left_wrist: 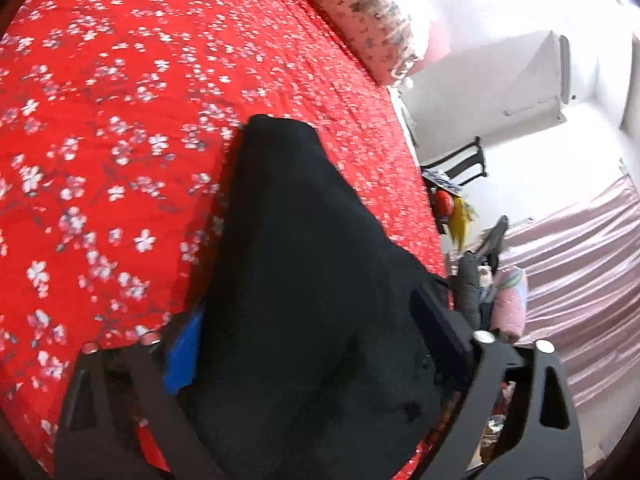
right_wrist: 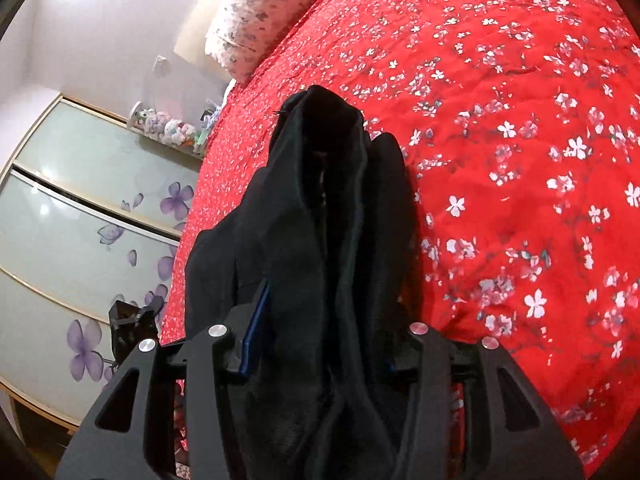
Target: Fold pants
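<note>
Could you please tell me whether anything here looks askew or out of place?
Nothing stands out. The pants hang bunched between both grippers, left and right, above the red bedspread; nothing looks spilled or damaged.

Bed with red white-blossom bedspread [left_wrist: 120,128] [right_wrist: 500,160]. Black pants [left_wrist: 304,280] [right_wrist: 320,220] trail onto it from 6 o'clock; pale floral pillow [left_wrist: 360,12] [right_wrist: 260,12] at 12 o'clock.
</note>
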`<state>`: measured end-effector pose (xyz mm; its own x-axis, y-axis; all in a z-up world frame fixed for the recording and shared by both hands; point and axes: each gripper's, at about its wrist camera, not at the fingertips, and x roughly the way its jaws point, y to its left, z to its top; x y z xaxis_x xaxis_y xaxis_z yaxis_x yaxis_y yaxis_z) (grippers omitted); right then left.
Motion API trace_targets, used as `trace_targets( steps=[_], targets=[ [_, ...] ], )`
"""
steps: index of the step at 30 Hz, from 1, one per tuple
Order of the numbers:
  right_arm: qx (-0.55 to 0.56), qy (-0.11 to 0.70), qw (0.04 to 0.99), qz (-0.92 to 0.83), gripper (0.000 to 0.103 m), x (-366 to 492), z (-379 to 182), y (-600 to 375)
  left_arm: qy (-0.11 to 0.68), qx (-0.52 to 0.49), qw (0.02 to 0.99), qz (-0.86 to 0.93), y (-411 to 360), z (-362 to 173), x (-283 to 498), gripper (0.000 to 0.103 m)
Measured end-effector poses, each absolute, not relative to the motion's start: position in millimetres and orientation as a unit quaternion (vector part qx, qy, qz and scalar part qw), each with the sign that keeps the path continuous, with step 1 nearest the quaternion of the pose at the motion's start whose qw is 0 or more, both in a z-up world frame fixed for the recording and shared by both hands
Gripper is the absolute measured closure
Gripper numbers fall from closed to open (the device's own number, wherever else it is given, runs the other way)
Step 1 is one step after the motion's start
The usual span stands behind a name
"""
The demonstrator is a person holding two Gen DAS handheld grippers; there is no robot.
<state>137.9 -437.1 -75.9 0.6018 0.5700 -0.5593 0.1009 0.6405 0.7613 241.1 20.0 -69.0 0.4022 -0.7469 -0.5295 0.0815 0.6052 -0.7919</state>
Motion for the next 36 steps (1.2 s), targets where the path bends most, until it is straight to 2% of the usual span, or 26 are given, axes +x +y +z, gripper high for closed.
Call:
trace_targets(
  steps=[3,6,8,10,11,14,17,19,21,23,27,36],
  targets=[
    [0.387,0.418,0.809,0.145,0.061,138,-70,-433,0.484,-0.349,0.762,-0.253,26,-74,240,0.048],
    [0.380,0.417,0.813,0.141,0.061,140,-67,-429,0.488,-0.344,0.762,-0.252,29,-76,239,0.052],
    [0.385,0.420,0.810,0.141,0.060,142,-69,-430,0.489,-0.334,0.766,-0.249,27,-75,238,0.053],
    [0.392,0.423,0.805,0.141,0.059,143,-72,-431,0.492,-0.332,0.766,-0.247,24,-75,239,0.046],
    [0.394,0.424,0.803,0.143,0.057,144,-72,-431,0.493,-0.331,0.766,-0.248,20,-75,240,0.040],
    [0.396,0.424,0.802,0.144,0.057,144,-74,-433,0.494,-0.300,0.778,-0.248,9,-70,240,0.033],
    [0.403,0.423,0.798,0.149,0.055,145,-78,-435,0.494,-0.272,0.790,-0.240,0,-66,240,0.034],
    [0.403,0.425,0.797,0.151,0.055,144,-79,-436,0.495,-0.291,0.783,-0.241,6,-68,241,0.042],
    [0.404,0.426,0.795,0.152,0.055,145,-79,-436,0.496,-0.317,0.769,-0.249,14,-71,242,0.066],
    [0.402,0.425,0.797,0.152,0.055,146,-78,-436,0.491,-0.350,0.750,-0.272,22,-73,243,0.079],
    [0.386,0.416,0.809,0.151,0.064,146,-69,-429,0.482,-0.323,0.767,-0.275,18,-65,239,0.085],
    [0.394,0.382,0.818,0.174,0.069,150,-49,-425,0.452,-0.321,0.782,-0.283,13,-43,233,0.089]
  ],
)
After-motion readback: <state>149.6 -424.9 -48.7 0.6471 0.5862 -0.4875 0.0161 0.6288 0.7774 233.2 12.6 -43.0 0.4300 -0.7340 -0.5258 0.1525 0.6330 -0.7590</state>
